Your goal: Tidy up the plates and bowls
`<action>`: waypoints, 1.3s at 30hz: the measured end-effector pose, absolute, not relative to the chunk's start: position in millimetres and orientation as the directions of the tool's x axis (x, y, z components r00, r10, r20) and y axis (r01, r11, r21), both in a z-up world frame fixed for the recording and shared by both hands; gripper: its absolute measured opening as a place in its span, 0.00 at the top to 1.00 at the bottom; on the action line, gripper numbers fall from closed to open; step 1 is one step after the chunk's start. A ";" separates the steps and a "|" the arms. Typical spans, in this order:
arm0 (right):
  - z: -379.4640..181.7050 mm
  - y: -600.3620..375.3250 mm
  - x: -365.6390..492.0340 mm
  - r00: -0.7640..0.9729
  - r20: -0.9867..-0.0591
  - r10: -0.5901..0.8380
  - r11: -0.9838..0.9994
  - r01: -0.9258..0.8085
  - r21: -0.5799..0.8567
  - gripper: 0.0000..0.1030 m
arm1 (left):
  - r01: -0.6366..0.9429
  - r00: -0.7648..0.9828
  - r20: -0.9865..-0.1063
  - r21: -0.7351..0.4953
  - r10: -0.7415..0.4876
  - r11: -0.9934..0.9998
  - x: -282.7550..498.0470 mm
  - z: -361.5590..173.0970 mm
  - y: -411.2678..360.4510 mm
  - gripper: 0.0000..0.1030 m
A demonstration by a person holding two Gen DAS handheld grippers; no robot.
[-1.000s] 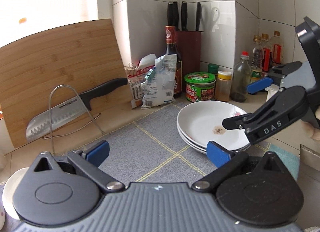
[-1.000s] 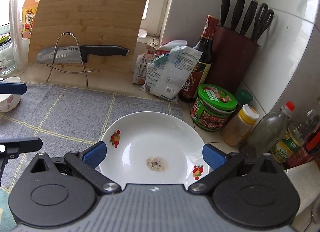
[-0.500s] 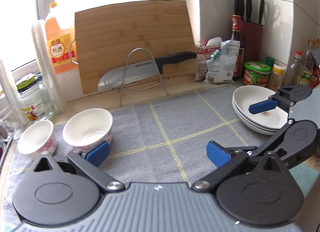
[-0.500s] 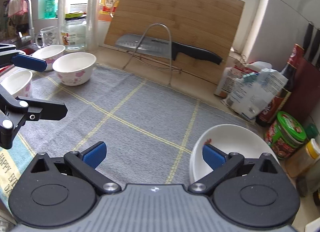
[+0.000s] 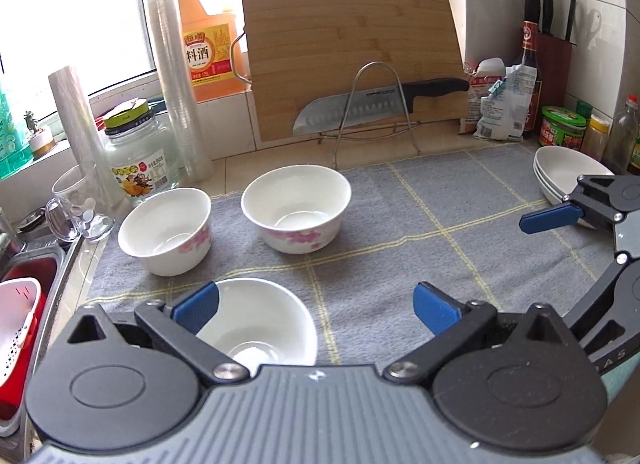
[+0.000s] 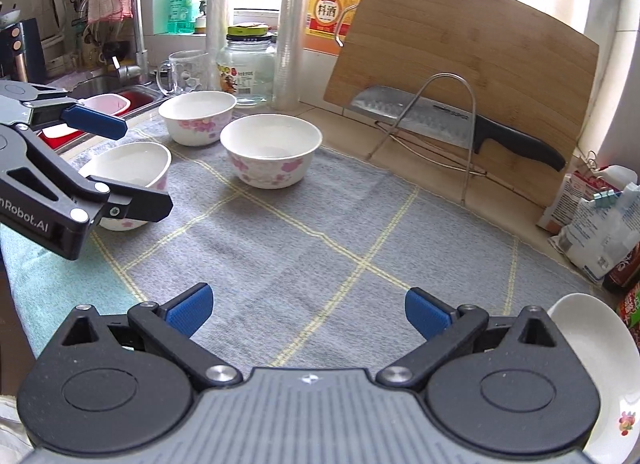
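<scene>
Your left tool (image 5: 314,306) hangs spread and empty just above the nearest bowl (image 5: 256,322), under its left pad; two more bowls (image 5: 296,208) stand ahead. Your right tool (image 6: 306,310), also spread and empty, has the stacked plates (image 6: 600,364) at its right.

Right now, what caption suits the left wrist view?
Open left gripper hovers over three floral bowls on a grey mat.

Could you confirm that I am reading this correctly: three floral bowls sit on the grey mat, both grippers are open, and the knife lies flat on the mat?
Not quite: the knife rests on the wire rack against the bamboo cutting board, off the grey mat, as the left wrist view shows. The rest holds.
</scene>
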State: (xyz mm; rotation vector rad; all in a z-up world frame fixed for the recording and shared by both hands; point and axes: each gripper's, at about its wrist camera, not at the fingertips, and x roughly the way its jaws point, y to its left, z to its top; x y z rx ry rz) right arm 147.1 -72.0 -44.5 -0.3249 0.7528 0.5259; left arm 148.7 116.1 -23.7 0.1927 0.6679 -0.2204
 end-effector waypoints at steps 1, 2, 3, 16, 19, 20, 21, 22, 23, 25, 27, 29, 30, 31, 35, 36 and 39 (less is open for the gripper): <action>-46.7 -62.0 144.7 0.602 -0.717 0.351 0.818 -0.570 -0.079 0.00 | 0.263 0.764 -0.631 0.112 -0.136 0.958 149.3 -24.1 124.8 0.01; -49.2 -52.2 142.4 0.592 -0.718 0.365 0.811 -0.581 -0.066 0.00 | 0.263 0.762 -0.634 0.116 -0.132 0.958 150.8 -24.9 134.5 0.01; -52.0 -40.6 140.6 0.584 -0.720 0.374 0.807 -0.588 -0.058 0.00 | 0.267 0.757 -0.639 0.117 -0.134 0.956 152.8 -25.9 145.7 0.01; -81.9 65.0 138.4 0.551 -0.734 0.397 0.776 -0.628 -0.051 0.00 | 0.396 0.655 -0.727 0.098 -0.206 0.913 183.2 -43.9 215.8 0.01; -84.2 77.7 140.6 0.557 -0.729 0.399 0.775 -0.630 -0.057 0.00 | 0.432 0.635 -0.737 0.091 -0.231 0.897 189.2 -44.8 218.4 0.03; -85.3 81.2 141.7 0.560 -0.727 0.397 0.775 -0.629 -0.061 0.00 | 0.440 0.628 -0.741 0.087 -0.237 0.894 191.0 -45.5 218.5 0.03; -86.1 84.2 142.3 0.563 -0.725 0.397 0.775 -0.629 -0.065 0.00 | 0.450 0.621 -0.744 0.082 -0.246 0.889 192.9 -46.1 218.5 0.03; -86.4 86.9 142.3 0.564 -0.723 0.398 0.774 -0.630 -0.065 0.00 | 0.462 0.611 -0.748 0.074 -0.257 0.884 195.0 -46.7 217.9 0.04; -86.9 89.5 142.3 0.566 -0.721 0.399 0.773 -0.630 -0.066 0.00 | 0.473 0.602 -0.753 0.067 -0.267 0.879 196.9 -47.2 217.1 0.07; -87.7 93.8 142.3 0.571 -0.717 0.399 0.772 -0.631 -0.072 0.00 | 0.494 0.582 -0.763 0.056 -0.282 0.868 200.7 -48.5 214.4 0.14; -89.0 96.0 143.1 0.571 -0.718 0.398 0.771 -0.633 -0.076 0.00 | 0.506 0.573 -0.766 0.051 -0.291 0.861 202.3 -49.8 211.9 0.18; -89.7 97.3 143.0 0.570 -0.719 0.398 0.771 -0.633 -0.075 0.01 | 0.518 0.562 -0.771 0.044 -0.301 0.854 203.1 -51.0 209.2 0.21; -89.5 97.4 142.2 0.572 -0.717 0.399 0.772 -0.632 -0.075 0.02 | 0.524 0.555 -0.772 0.037 -0.308 0.851 203.6 -51.2 208.3 0.22; -89.3 97.6 141.5 0.572 -0.716 0.400 0.772 -0.632 -0.074 0.03 | 0.532 0.547 -0.775 0.029 -0.317 0.846 204.3 -51.5 207.4 0.24; -88.0 99.0 140.6 0.572 -0.713 0.405 0.766 -0.638 -0.076 0.11 | 0.544 0.530 -0.782 0.016 -0.328 0.839 206.8 -52.4 204.7 0.37; -87.6 99.6 139.8 0.576 -0.711 0.403 0.765 -0.639 -0.083 0.11 | 0.547 0.525 -0.783 0.009 -0.334 0.837 208.2 -52.6 204.4 0.39; -86.6 100.7 137.1 0.574 -0.711 0.406 0.757 -0.647 -0.090 0.15 | 0.550 0.514 -0.789 0.002 -0.337 0.835 210.1 -54.2 203.6 0.48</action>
